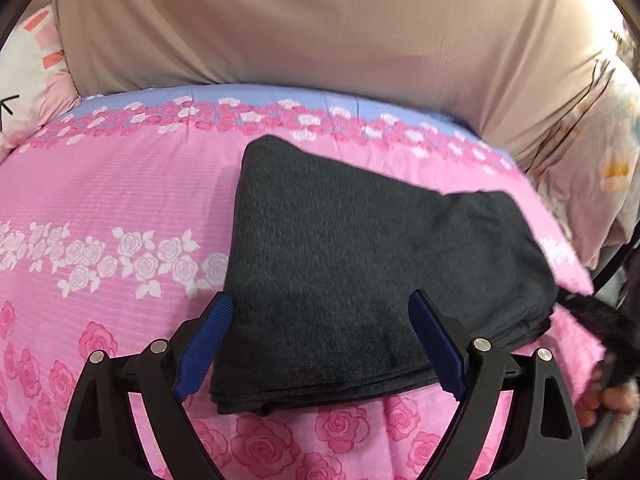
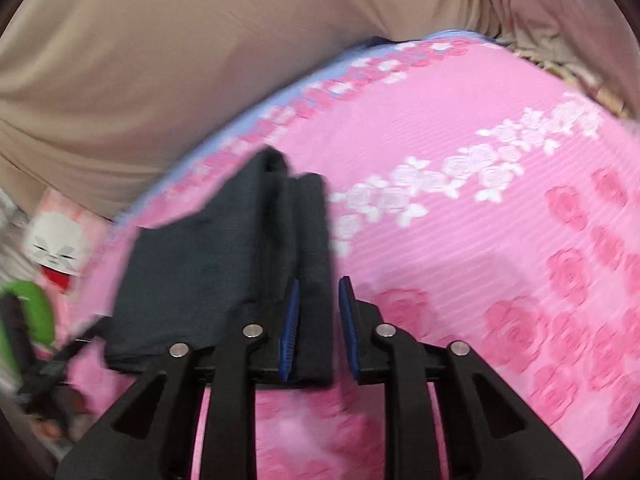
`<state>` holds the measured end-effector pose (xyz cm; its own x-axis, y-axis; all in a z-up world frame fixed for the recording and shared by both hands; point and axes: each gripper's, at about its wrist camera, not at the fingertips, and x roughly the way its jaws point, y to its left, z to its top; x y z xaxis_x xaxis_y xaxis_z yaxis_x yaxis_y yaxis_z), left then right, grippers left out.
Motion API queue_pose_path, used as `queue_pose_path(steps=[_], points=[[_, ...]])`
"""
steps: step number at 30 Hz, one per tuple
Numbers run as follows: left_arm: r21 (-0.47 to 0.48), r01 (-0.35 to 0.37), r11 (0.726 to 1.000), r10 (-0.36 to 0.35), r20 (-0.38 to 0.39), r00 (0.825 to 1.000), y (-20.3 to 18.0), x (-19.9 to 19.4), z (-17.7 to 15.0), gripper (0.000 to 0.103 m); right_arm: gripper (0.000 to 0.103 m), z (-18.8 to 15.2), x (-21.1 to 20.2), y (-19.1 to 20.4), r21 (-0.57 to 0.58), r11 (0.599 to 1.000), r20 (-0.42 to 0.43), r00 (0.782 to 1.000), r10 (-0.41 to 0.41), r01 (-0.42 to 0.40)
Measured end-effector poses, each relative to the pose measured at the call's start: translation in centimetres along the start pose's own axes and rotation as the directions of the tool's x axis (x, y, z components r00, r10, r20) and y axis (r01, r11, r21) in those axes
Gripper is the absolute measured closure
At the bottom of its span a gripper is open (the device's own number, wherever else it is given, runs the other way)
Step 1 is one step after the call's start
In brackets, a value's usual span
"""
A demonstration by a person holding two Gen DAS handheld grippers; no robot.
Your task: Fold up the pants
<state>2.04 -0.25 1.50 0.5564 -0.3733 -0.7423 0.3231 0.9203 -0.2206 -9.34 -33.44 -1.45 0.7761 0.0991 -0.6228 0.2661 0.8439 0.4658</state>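
Pants [image 1: 360, 264] lie folded into a compact dark grey stack on the pink rose bedsheet [image 1: 120, 184], edges layered at the near side. Fold looks essentially done; maybe a final tidy left. Left gripper [image 1: 320, 340] hangs spread wide over the stack's near edge, clamping nothing. Right gripper [image 2: 318, 328] has jaws narrowly parted around a folded edge strip; the right pad stands clear, so likely released. No containers visible. Beige cloth [image 1: 320, 20] bunched behind the bed.

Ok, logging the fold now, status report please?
Left gripper open over pants. Right gripper slightly open, fold edge between pads. Pants folded on pink bedsheet. Nothing in the way.
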Motion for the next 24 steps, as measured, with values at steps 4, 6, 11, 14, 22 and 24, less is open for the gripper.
queue_pose_path(steps=[4,6,11,14,22,24], points=[[0.036,-0.047,0.998,0.047,0.004,0.999,-0.7,0.3,-0.4,0.016,0.072,0.6,-0.1,2.5,-0.076,0.997,0.003,1.0,-0.007,0.007],[0.043,-0.06,0.997,0.06,0.005,0.998,-0.8,0.4,-0.6,0.016,0.071,0.4,0.2,2.9,-0.075,0.997,-0.002,1.0,-0.003,0.003],[0.048,-0.063,0.997,0.063,0.007,0.998,-0.8,0.6,-0.8,0.016,0.063,-0.5,0.5,2.7,-0.056,0.998,-0.005,1.0,-0.002,0.002],[0.047,-0.061,0.997,0.061,0.005,0.998,-0.7,0.7,-1.0,0.016,0.063,-0.8,-0.2,2.5,-0.043,0.999,0.003,1.0,0.001,-0.001],[0.037,-0.05,0.998,0.049,0.021,0.999,-0.5,0.4,-1.3,0.016,0.052,-1.5,-1.4,3.6,-0.062,0.997,0.007,0.999,0.054,-0.053],[0.033,-0.029,0.999,0.028,0.041,0.999,-0.5,0.0,-1.4,0.016,0.051,-1.7,-1.0,4.0,-0.092,0.994,-0.014,0.998,0.061,-0.062]])
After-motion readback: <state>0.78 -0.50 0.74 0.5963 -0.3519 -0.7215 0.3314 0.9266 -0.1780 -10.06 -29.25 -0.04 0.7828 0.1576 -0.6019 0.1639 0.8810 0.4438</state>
